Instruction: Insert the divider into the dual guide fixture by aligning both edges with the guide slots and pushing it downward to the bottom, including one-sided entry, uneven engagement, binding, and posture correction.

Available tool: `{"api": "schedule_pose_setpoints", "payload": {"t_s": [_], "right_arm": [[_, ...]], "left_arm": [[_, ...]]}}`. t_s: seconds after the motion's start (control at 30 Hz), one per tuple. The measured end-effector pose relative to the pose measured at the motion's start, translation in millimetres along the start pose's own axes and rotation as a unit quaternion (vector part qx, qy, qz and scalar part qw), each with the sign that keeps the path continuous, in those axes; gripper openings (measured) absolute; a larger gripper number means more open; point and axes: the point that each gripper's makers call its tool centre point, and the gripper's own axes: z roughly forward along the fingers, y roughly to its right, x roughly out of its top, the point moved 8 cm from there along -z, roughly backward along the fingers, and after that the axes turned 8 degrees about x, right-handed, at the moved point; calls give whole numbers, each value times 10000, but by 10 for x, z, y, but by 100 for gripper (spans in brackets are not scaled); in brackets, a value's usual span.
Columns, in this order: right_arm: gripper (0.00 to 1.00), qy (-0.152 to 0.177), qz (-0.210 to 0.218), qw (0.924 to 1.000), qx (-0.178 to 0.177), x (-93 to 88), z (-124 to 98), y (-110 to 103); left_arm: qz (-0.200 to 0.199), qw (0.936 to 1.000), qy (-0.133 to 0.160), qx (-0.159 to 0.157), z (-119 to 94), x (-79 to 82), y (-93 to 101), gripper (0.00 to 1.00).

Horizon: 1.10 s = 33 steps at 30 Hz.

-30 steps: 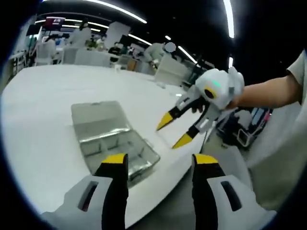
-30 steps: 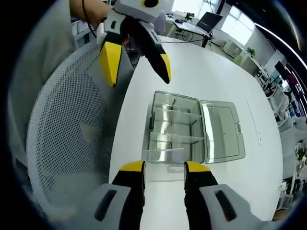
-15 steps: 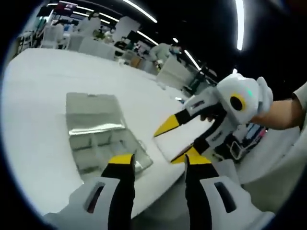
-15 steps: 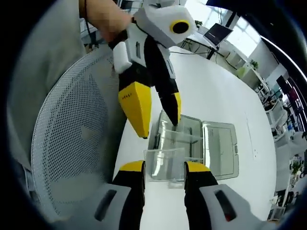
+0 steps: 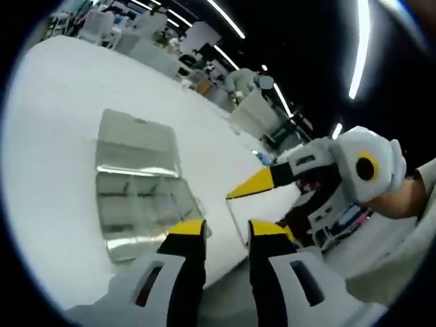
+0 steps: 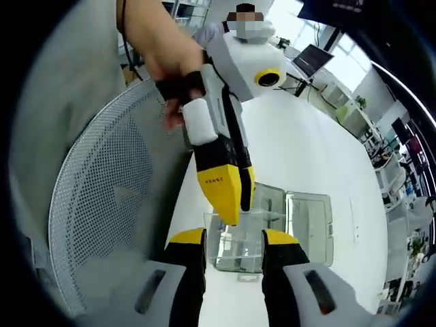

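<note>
A clear plastic box (image 5: 139,208) with inner partitions lies open on the white table, its lid (image 5: 136,139) folded flat beside it. The same box (image 6: 267,199) sits behind the grippers in the right gripper view. My right gripper (image 6: 233,240) is shut on a clear divider (image 6: 231,244), held by its two side edges above the table's edge. My left gripper (image 6: 237,204) comes down from above onto the divider's upper edge. In the left gripper view its jaws (image 5: 227,228) stand narrowly apart around the faint divider edge (image 5: 237,221), with the right gripper (image 5: 268,210) just beyond.
The white table (image 5: 54,136) ends close to the box. A grey mesh chair back (image 6: 102,204) stands left of the table edge. A person's hand (image 6: 163,68) holds the left gripper. Desks, monitors and chairs stand far behind.
My left gripper has moved in to the divider and its jaws have narrowed markedly. The right gripper still holds the divider, lifted nearer the left one. The box has not moved.
</note>
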Motion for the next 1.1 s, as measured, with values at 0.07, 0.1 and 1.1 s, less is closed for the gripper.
{"api": "schedule_pose_setpoints", "payload": {"t_s": [0.07, 0.1, 1.1], "right_arm": [[27, -3, -17, 10000, -22, 8, -3, 2], [27, -2, -21, 10000, -27, 11, -5, 3], [27, -69, -243, 9996, -126, 111, -16, -12]], "left_arm": [[4, 10000, -8, 17, -4, -7, 2, 20], [-14, 10000, -14, 12, -5, -8, 3, 20], [-698, 9968, 47, -378, -12, -20, 68, 1]]}}
